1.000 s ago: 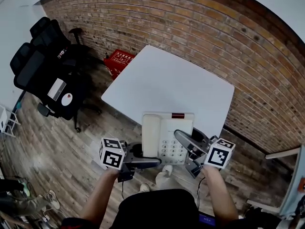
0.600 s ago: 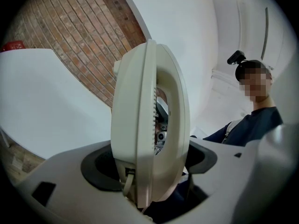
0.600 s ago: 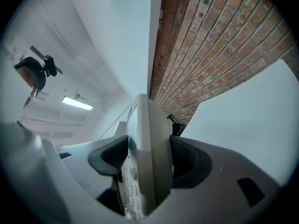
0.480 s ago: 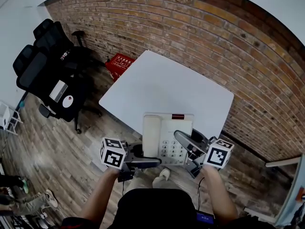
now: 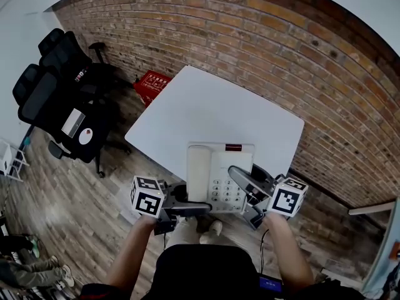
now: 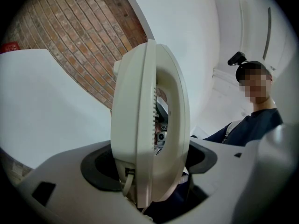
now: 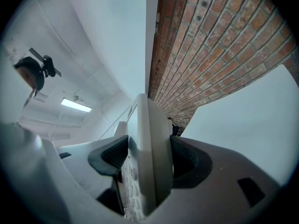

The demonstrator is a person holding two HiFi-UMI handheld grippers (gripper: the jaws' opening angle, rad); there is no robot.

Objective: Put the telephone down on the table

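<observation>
A cream push-button telephone [image 5: 215, 175], handset resting on its left side, is held in the air over the near corner of the white table [image 5: 212, 111]. My left gripper [image 5: 190, 209] is shut on the telephone's left near end, by the handset. My right gripper [image 5: 245, 183] is shut on its right side. In the left gripper view the telephone [image 6: 140, 120] stands edge-on between the dark pads [image 6: 96, 167]. In the right gripper view the telephone body [image 7: 152, 157] is clamped between the black pads [image 7: 189, 162], keypad facing left.
The table stands against a brick wall [image 5: 262, 36]. Black office chairs [image 5: 56, 86] and a red crate [image 5: 153, 83] are on the wooden floor [image 5: 94, 186] to the left. The person's face area [image 6: 254, 85] shows in the left gripper view.
Both grips hold unchanged. The view has shifted a little, and the table's near corner now lies slightly further under the telephone.
</observation>
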